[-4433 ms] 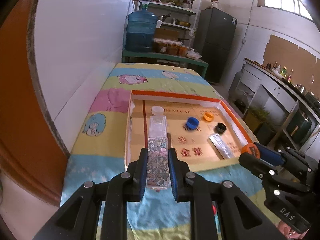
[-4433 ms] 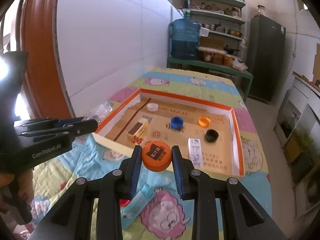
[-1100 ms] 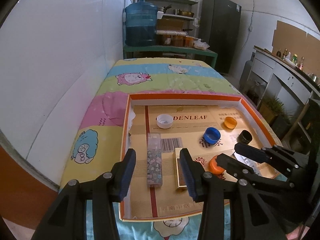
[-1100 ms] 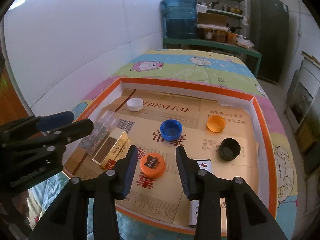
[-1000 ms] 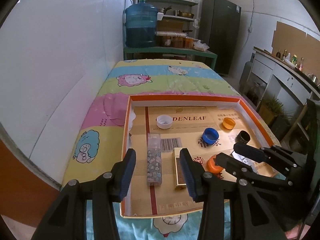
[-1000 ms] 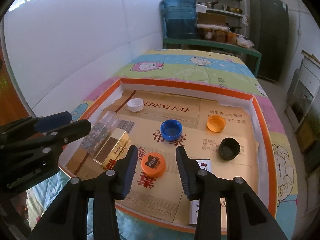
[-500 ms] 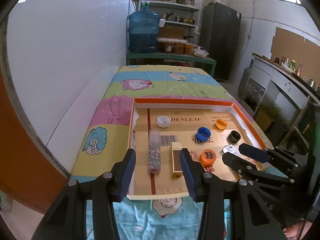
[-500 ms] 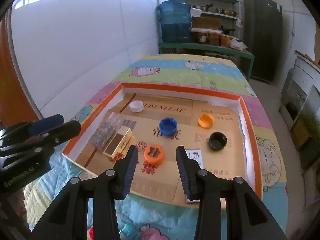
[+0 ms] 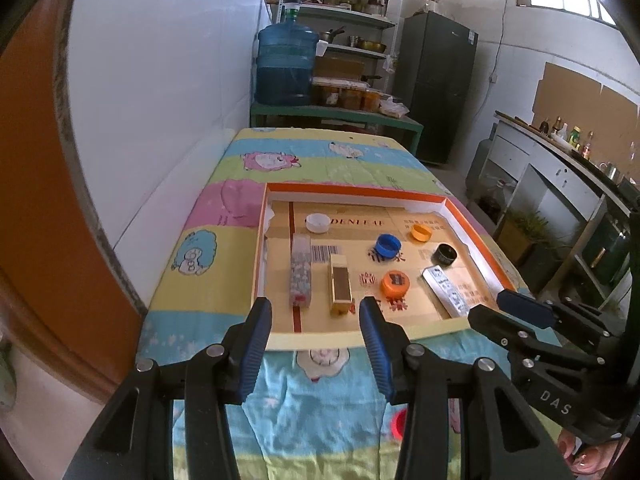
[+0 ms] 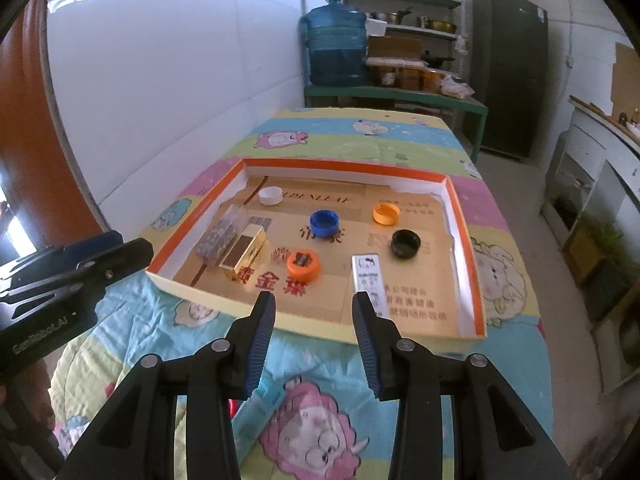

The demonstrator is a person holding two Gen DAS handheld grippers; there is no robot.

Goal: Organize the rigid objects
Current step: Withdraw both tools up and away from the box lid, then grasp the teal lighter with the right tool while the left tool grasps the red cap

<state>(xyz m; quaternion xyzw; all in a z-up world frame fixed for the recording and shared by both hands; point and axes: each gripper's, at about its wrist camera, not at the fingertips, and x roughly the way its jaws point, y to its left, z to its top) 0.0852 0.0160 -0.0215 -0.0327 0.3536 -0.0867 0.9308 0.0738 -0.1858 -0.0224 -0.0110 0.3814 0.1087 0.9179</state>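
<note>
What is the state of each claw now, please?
Left claw: open, holding nothing.
Right claw: open, holding nothing.

The orange-rimmed tray [image 10: 460, 216] holds all items lying flat. At its left, a clear patterned box [image 10: 222, 236] lies just beside a gold box [image 10: 244, 254], parallel. A white cap [image 10: 271, 195], blue cap [image 10: 324, 221], orange cap [image 10: 386, 214] and black cap [image 10: 405, 243] rest open side up. An orange lid [image 10: 303, 265] and a white box [image 10: 370, 280] lie nearer.
</note>
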